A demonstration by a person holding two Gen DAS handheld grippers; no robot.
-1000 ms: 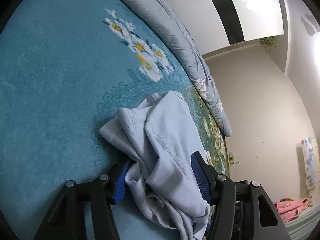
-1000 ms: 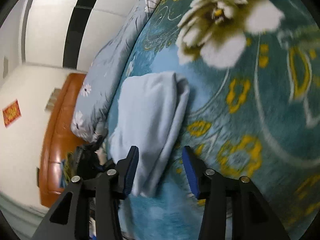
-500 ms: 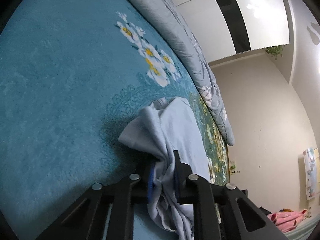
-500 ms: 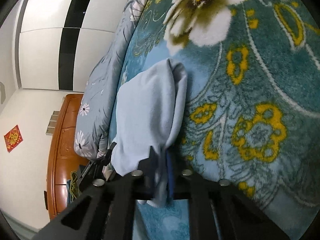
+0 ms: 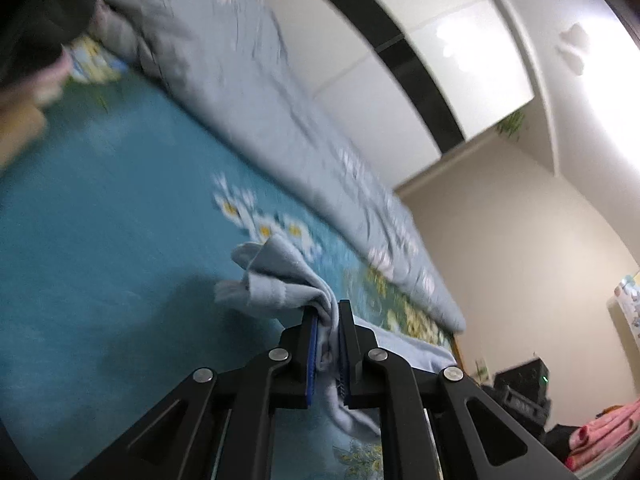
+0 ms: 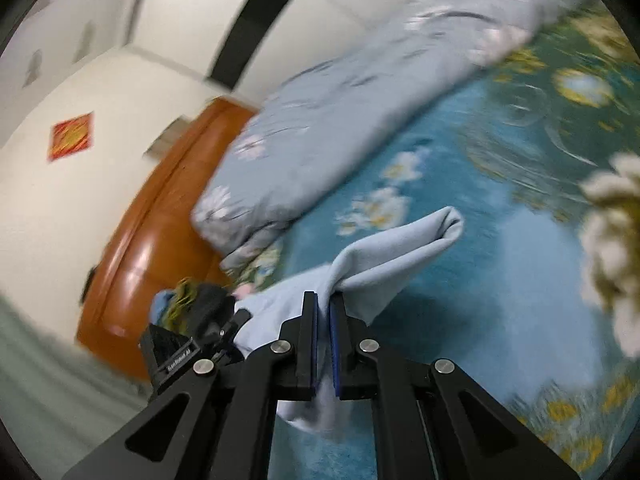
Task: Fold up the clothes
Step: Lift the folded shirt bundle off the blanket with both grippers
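A pale blue garment (image 5: 276,284) hangs bunched from my left gripper (image 5: 327,312), which is shut on it above the teal floral bedspread (image 5: 100,240). In the right wrist view the same garment (image 6: 400,252) is pinched in my right gripper (image 6: 323,300), also shut on it, with a folded corner sticking out to the right over the bedspread (image 6: 460,160). The cloth is lifted off the bed and casts a shadow below. The left gripper's black body (image 6: 176,356) shows at the lower left of the right wrist view.
A rolled grey floral quilt (image 5: 280,120) lies along the far side of the bed, also in the right wrist view (image 6: 340,120). An orange wooden headboard (image 6: 152,216) stands at the left. Pink clothes (image 5: 600,424) lie off the bed's end.
Both grippers closed on the garment's two ends and have since lifted it off the bedspread. Both views now tilt up toward the quilt and walls, with motion blur.
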